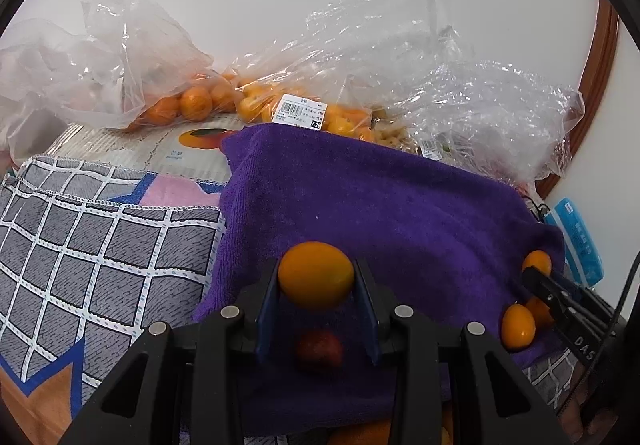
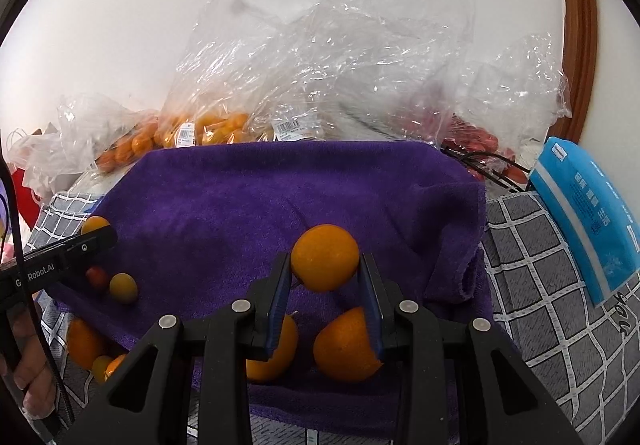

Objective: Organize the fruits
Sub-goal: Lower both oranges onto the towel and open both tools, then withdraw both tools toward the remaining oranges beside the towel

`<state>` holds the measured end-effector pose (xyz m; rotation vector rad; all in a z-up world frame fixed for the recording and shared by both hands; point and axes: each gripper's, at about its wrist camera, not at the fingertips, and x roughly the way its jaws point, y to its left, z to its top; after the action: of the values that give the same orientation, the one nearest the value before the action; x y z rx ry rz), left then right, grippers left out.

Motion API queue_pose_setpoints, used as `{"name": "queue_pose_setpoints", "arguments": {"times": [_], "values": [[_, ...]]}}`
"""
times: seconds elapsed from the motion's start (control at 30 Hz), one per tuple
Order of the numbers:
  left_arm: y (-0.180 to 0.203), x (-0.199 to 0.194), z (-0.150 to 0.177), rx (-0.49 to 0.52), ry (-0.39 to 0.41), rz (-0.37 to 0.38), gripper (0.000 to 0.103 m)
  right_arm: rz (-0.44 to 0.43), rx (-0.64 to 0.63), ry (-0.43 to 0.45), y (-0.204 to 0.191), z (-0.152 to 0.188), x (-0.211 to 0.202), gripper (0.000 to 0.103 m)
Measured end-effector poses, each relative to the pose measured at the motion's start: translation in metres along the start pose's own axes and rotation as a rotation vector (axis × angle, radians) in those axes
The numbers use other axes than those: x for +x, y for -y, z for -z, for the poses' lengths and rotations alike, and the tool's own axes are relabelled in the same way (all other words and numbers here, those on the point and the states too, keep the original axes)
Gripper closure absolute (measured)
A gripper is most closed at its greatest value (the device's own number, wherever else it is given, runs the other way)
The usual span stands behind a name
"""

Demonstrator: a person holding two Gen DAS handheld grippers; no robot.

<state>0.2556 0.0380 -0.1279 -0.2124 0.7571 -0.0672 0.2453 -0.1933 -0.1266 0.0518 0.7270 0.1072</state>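
I have a fruit in each gripper. The left gripper (image 1: 316,285) has its jaws clamped on a smooth yellow-orange kumquat (image 1: 316,275), low over the purple towel (image 1: 360,197). The right gripper (image 2: 325,277) has a rounder orange mandarin (image 2: 325,257) between its jaws; the gap on the right side looks slack, so I judge that grip marginal at best.

My main worry is rolling. The towel is draped and rumpled, with a fold at its right edge, and round fruit released onto it could run off onto the checked cloth (image 1: 80,245), where I already see stray oranges in the right wrist view. Directly below the right jaws lie two more mandarins (image 2: 346,345); dropping this one on top would knock them apart and scatter the group. Under the left jaws sits a small dark red fruit (image 1: 319,351), which could get bumped or crushed if I press down.

The two grippers work close together, so a clash is possible. Squeezing the kumquat harder risks bruising its soft skin.
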Motion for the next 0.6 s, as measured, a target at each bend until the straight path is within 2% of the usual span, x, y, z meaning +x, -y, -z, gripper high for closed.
{"name": "queue_pose_setpoints", "arguments": {"times": [0.03,0.17,0.33,0.47,0.6], "values": [[0.001,0.000,0.000,0.004,0.003,-0.004,0.069,0.002,0.003,0.005,0.000,0.000,-0.001,0.059],[0.003,-0.008,0.001,0.009,0.039,-0.011,0.061,0.001,0.022,0.063,0.004,0.000,-0.014,0.042],[0.011,-0.034,-0.003,0.056,0.114,-0.025,0.058,0.008,-0.021,0.101,-0.009,-0.001,-0.033,0.042],[0.018,-0.059,-0.007,0.078,0.111,-0.059,0.058,0.051,-0.083,0.148,-0.029,-0.002,-0.062,0.042],[0.013,-0.089,0.001,0.036,0.108,-0.019,0.054,0.033,-0.104,0.115,-0.044,0.006,-0.090,0.042]]}}
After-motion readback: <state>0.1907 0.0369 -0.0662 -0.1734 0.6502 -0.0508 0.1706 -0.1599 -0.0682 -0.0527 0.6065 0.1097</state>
